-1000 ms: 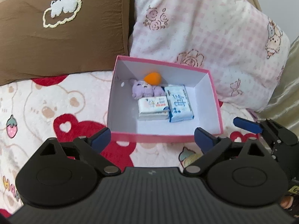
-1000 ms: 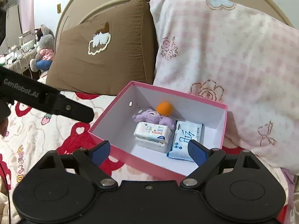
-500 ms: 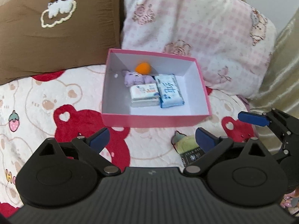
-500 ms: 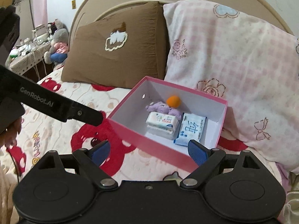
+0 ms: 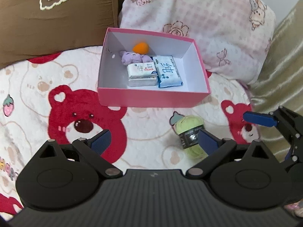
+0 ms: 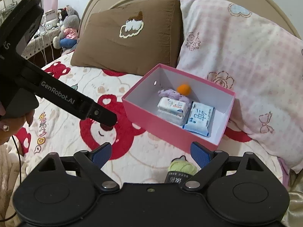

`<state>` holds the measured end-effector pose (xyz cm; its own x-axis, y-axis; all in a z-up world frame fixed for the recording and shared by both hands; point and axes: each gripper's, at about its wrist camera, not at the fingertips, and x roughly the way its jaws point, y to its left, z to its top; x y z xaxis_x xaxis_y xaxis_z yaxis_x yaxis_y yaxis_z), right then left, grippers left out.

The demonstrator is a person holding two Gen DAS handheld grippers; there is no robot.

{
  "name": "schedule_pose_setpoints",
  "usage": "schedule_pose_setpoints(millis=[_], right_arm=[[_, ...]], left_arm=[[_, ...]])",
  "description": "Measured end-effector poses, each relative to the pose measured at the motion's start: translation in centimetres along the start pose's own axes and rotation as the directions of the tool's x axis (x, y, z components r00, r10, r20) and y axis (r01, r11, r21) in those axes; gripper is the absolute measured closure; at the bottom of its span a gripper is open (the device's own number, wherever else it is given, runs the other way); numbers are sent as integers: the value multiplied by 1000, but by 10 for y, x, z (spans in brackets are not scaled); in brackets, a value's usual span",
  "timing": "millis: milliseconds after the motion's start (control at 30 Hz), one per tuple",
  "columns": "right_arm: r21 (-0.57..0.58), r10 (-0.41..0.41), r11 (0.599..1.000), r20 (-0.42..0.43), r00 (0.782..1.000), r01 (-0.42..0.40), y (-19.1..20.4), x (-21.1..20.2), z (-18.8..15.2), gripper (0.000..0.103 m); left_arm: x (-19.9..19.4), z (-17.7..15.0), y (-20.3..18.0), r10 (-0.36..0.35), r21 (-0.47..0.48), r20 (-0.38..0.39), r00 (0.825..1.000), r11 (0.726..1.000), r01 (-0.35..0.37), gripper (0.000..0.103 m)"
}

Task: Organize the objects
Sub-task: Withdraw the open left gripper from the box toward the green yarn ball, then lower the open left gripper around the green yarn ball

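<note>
— Any writing legible?
— "GenRobot.AI" runs along the left gripper [image 5: 154,139]; the packets' print in the pink box [image 5: 153,99] is too small to read.
— The claws?
— Left and right gripper [image 6: 149,152] both gape wide, empty.
— The yarn ball [image 5: 189,132]?
— On the blanket [image 5: 34,87] before the box, its lower end hidden behind the left gripper's finger.

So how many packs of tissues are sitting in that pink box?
2. A white pack lies at the middle of the pink box, on a pale slab of some kind; a blue pack lies flat beside it. That slab may be another pack.
</note>
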<state>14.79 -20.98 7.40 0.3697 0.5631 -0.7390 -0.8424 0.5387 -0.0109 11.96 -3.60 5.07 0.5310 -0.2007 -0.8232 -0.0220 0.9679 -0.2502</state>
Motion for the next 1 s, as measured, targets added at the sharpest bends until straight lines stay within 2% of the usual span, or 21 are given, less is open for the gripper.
schedule_pose_setpoints(millis=[133,467,567,767,867,933,1000], right_arm=[[8,13,1000,-13,1000,-13,2,-1,-8,11],[20,30,999,-42,999,-29,7,0,-22,11],[60,40,997,-44,998,-37,4,2,-24,11],[104,-21,994,-6,1000,21,8,4,-43,11],[103,-77,992,1,997,76,9,7,-59,11],[142,-128,982,21,992,123,9,9,-71,11],[168,-103,981,26,994,98,7,12,-80,11]], left_arm=[[-1,-5,-7,13,44,-4,1000,999,-13,4],[2,-10,-10,-12,51,-21,1000,999,14,4],[5,-15,-12,-22,55,-25,999,998,23,5],[8,-30,-17,-52,63,-42,998,997,55,6],[13,-36,-18,-48,60,-41,998,997,50,6],[19,-40,-16,-65,25,-52,997,998,66,6],[25,-44,-15,-75,-3,-54,996,997,75,7]])
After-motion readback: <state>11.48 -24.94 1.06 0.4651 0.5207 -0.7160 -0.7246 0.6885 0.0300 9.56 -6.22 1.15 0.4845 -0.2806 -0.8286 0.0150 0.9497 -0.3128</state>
